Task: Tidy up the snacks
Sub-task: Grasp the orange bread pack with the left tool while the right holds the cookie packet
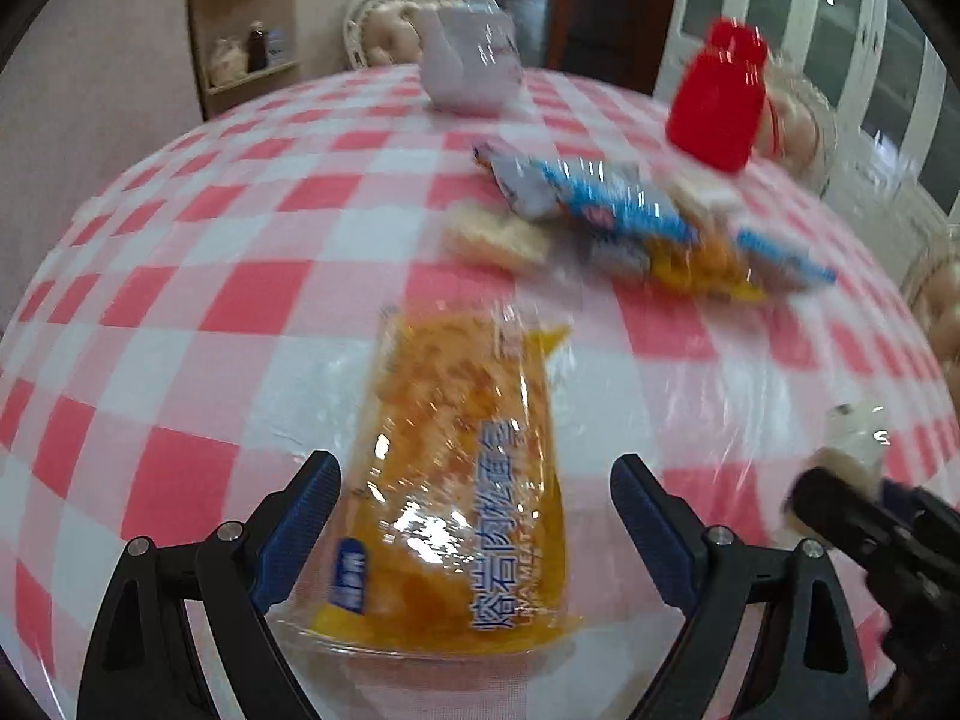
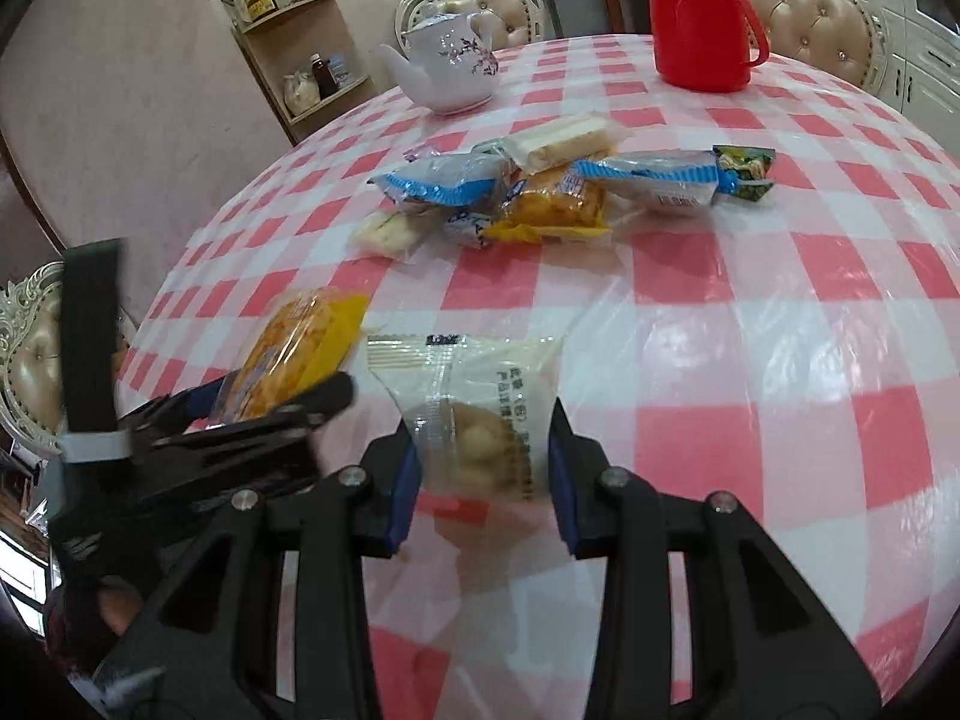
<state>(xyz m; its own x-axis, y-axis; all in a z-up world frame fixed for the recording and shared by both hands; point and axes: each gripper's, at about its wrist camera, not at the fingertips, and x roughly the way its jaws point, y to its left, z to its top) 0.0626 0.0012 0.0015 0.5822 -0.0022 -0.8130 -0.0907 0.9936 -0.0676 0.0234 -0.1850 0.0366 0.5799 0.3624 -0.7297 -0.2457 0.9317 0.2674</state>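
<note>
Tablecloth [image 2: 750,312] glossy clear plastic over checked cloth; snack wrappers [image 2: 480,180] shiny film; teapot [image 2: 447,63] glazed ceramic; flask [image 2: 699,24] smooth plastic.

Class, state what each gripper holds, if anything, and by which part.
Right gripper: white pastry packet, gripped by its side edges. Left gripper: nothing; open around orange packet.

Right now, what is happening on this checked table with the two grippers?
A person sorts snacks. The right gripper is shut on a clear-wrapped pastry. The left gripper is open around an orange meat-floss bread packet lying on the table. More snacks lie in a pile near the teapot.
</note>
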